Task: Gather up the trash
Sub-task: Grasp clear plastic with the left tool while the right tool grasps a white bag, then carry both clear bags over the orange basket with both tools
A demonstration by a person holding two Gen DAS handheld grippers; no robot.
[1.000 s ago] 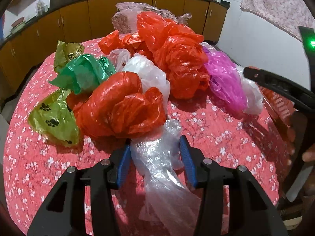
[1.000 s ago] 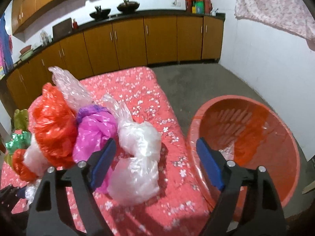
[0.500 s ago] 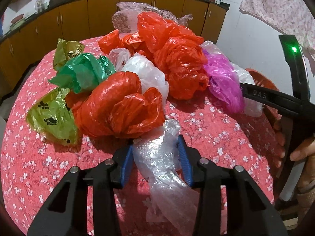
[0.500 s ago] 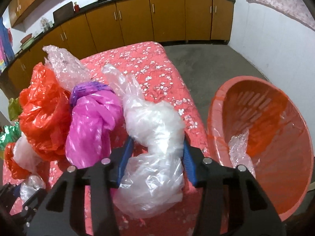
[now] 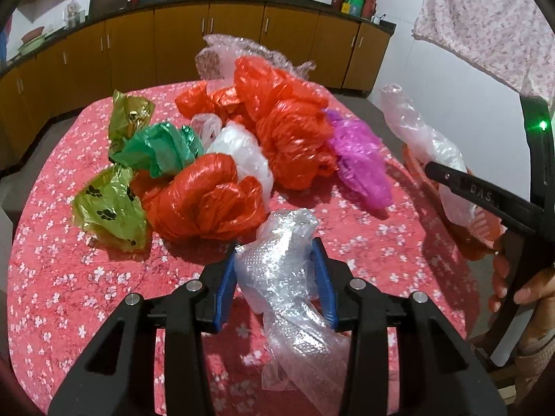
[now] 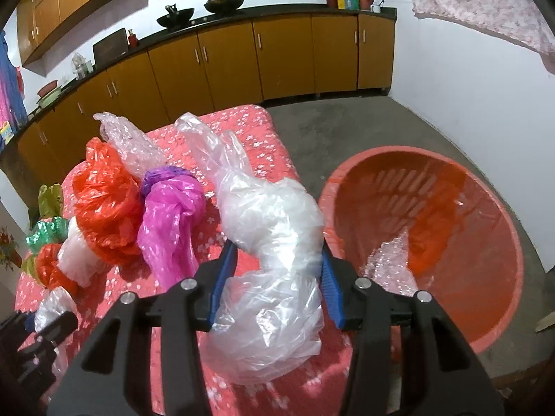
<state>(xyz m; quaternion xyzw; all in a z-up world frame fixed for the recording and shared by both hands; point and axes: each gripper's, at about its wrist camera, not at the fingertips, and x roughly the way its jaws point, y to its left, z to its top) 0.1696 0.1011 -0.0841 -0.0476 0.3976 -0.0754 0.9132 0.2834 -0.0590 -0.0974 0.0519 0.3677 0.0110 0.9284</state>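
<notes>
My left gripper (image 5: 274, 267) is shut on a clear bubble-wrap piece (image 5: 288, 277), held just above the red flowered tablecloth (image 5: 69, 277). My right gripper (image 6: 277, 270) is shut on a clear white plastic bag (image 6: 270, 242) and holds it lifted at the table's right edge; the bag also shows in the left wrist view (image 5: 426, 145). A red plastic basket (image 6: 485, 277) stands on the floor to the right, with bubble wrap (image 6: 392, 260) and red plastic inside.
On the table lie crumpled bags: red (image 5: 208, 201), larger red (image 5: 288, 118), pink (image 5: 360, 163), green (image 5: 159, 149), yellow-green with paw prints (image 5: 107, 204), white (image 5: 242, 152) and bubble wrap (image 5: 222, 55). Brown cabinets line the back wall.
Both grippers closed on their plastic pieces. The right gripper lifted the clear white bag off the table and moved toward the basket; the left raised the bubble wrap slightly.
</notes>
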